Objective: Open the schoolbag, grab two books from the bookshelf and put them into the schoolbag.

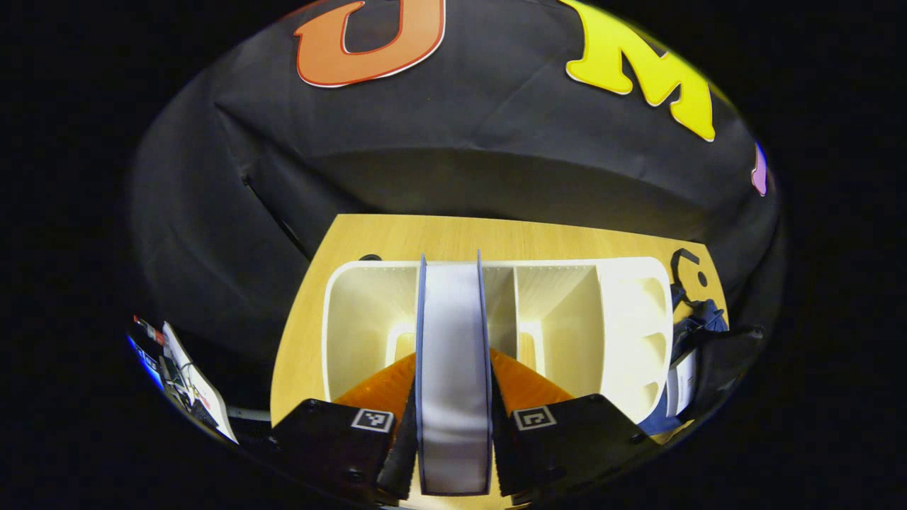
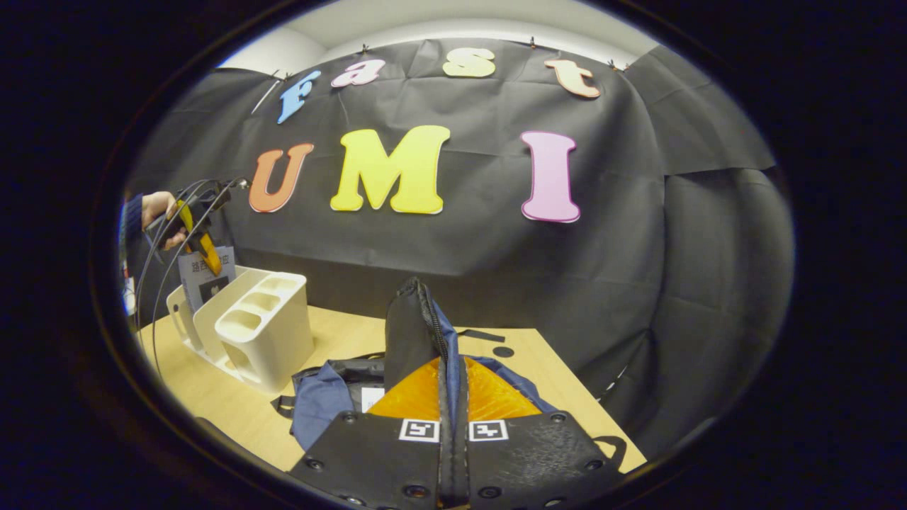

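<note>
In the left gripper view, the closest thing is the left gripper (image 1: 453, 453) itself. It's clamped on a book (image 1: 453, 368), one finger pressed on each cover, and the book stands on edge with its pale page block facing the camera and a thin dark cover down each side. Right behind the book is the white bookshelf (image 1: 496, 319), sitting on the wooden table (image 1: 368, 241). You can see into its open compartments on both sides of the book, with a divider just right of it and a row of smaller rounded pockets at the right end. Past that right end, a bit of the schoolbag (image 1: 701, 333) shows at the table's edge, dark blue and black with a white tag poking out. Off the table to the left there's some cable and paper clutter (image 1: 184, 375), too small to make out properly.

In the right gripper view, the right gripper (image 2: 453, 446) is squeezed tight on a black flap of the schoolbag (image 2: 414, 333), holding that flap up so it stands upright with the zipper running along its edge. The rest of the bag lies slumped on the table (image 2: 212, 397) just beyond the fingers, blue fabric spread out on both sides. Further back and to the left is the bookshelf (image 2: 262, 333), a little apart from the bag. Above its far end, a hand (image 2: 159, 212) holds the other gripper with cables trailing off it, and the book (image 2: 205, 276) sits upright in the shelf below it.
</note>
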Demonstrator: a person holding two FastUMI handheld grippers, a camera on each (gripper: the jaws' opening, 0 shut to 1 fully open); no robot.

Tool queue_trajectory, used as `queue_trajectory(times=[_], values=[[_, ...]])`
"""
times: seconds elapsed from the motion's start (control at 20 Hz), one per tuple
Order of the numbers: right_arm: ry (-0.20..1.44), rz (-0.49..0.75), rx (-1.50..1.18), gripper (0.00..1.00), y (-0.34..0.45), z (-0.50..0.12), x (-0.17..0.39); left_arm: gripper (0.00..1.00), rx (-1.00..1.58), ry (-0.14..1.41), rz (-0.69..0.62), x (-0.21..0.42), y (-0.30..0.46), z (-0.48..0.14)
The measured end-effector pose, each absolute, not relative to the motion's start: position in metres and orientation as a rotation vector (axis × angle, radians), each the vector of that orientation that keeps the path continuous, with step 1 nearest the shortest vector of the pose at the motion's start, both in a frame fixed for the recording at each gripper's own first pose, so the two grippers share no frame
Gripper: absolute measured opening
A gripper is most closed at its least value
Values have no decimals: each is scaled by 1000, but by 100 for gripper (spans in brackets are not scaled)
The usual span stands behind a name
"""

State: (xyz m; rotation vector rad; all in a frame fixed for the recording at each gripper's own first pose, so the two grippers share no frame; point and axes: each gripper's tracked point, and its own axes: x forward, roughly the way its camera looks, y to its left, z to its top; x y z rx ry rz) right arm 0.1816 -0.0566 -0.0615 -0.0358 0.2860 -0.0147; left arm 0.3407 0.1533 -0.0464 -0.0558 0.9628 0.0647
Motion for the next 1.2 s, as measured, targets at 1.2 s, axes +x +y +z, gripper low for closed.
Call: queue_trajectory(times=[1.2], values=[[273,2,-147,0,-44,-65,175,43,-220,712,44,117,137,3]])
